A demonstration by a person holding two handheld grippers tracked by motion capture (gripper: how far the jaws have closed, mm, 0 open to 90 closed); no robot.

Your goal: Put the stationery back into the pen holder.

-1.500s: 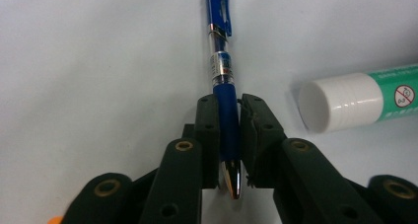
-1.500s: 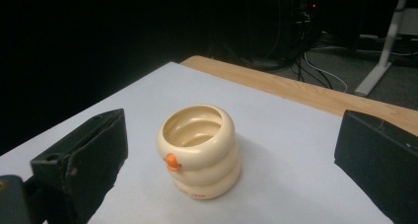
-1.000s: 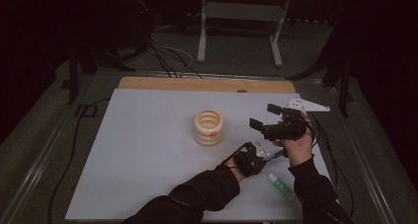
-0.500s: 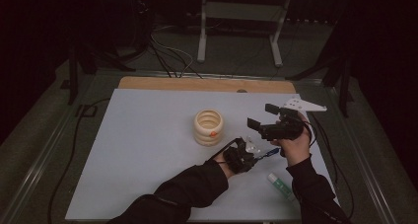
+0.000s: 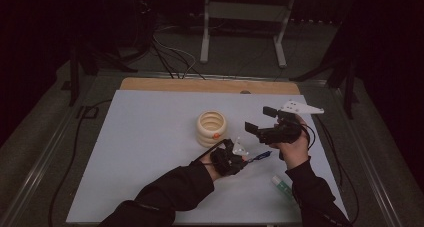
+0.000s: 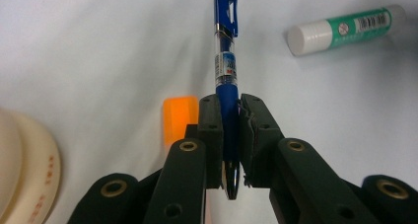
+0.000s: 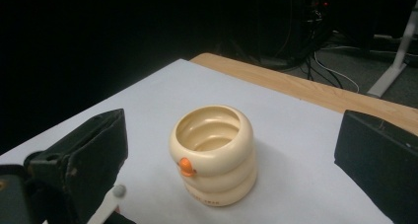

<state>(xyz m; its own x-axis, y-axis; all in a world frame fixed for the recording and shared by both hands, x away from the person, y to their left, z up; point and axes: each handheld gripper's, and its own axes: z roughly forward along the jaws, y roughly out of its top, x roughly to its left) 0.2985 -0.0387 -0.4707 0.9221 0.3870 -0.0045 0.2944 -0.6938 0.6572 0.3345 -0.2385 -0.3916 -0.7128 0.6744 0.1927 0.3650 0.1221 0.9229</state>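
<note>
- High view: On the white table (image 5: pixel 150 137), the left tool (image 5: pixel 231 157) is clamped on a blue pen (image 5: pixel 259 156) whose free end points toward the person's right side. It sits just in front of a cream ribbed cup (image 5: pixel 211 128) with a small orange knob. The right tool (image 5: pixel 264 127), held above the table to the right of the cup, has its jaws spread wide with nothing between them. A green-and-white glue stick (image 5: pixel 282 185) lies on the table near the right sleeve.
- Left gripper view: The left tool (image 6: pixel 230 120) has its jaws pressed tight on the blue pen (image 6: pixel 226 51), gripping the barrel near one end while the clip end reaches away over the table. An orange block (image 6: pixel 178 116) lies just beside the jaws, the glue stick (image 6: pixel 345 30) farther off, and the cup's cream edge (image 6: pixel 24 169) stands at the side.
- Right gripper view: The right tool (image 7: pixel 236 160) stands wide open and empty, its two jaws framing the upright cup (image 7: pixel 213 152), which rests on the table well short of the wooden strip (image 7: pixel 305 86) along the far edge.
</note>
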